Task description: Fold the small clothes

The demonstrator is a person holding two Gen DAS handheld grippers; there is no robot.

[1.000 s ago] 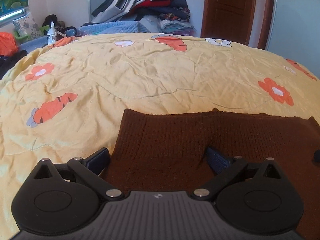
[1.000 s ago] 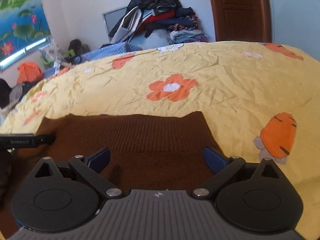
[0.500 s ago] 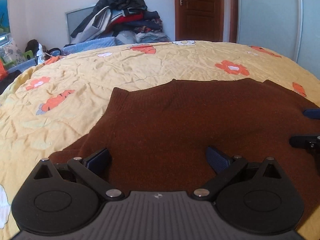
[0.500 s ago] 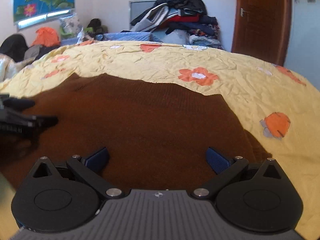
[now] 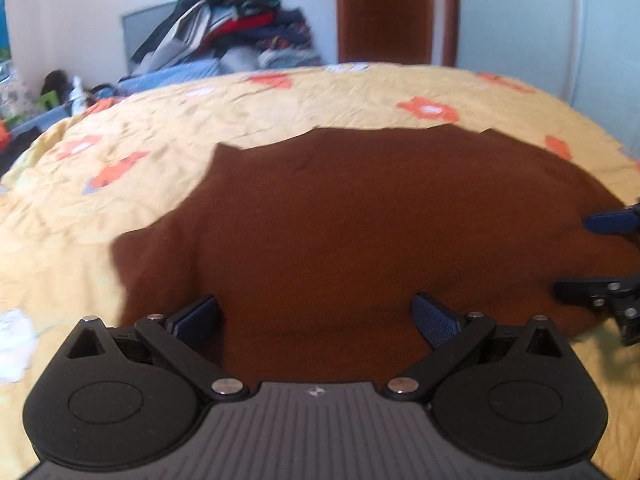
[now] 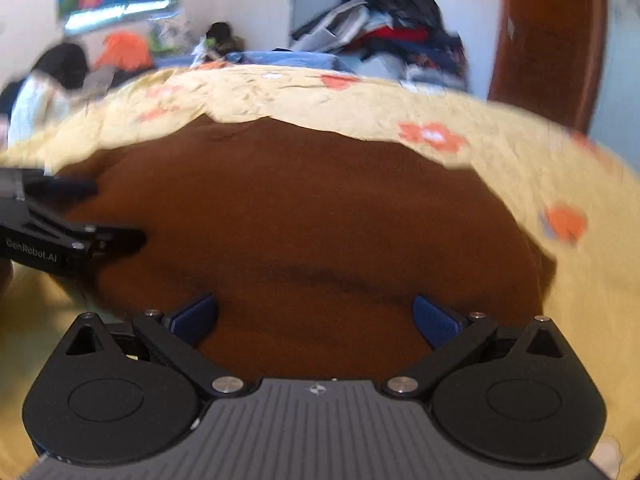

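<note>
A dark brown knitted garment (image 5: 360, 220) lies spread flat on the yellow flowered bedspread (image 5: 160, 140); it also fills the middle of the right wrist view (image 6: 312, 220). My left gripper (image 5: 316, 316) is open and empty above the garment's near edge. My right gripper (image 6: 316, 316) is open and empty above the near edge too. The right gripper's fingers (image 5: 608, 222) show at the right edge of the left wrist view. The left gripper's fingers (image 6: 116, 236) show at the left edge of the right wrist view.
A tall pile of mixed clothes (image 5: 240, 36) stands beyond the far side of the bed, with a brown door (image 5: 384, 8) to its right. Bags and clutter (image 6: 120, 52) lie at the far left. The bedspread (image 6: 520, 152) surrounds the garment.
Both grippers have pulled back toward me from the garment's far hem to its near edge. More of the garment now shows. Both stayed open.
</note>
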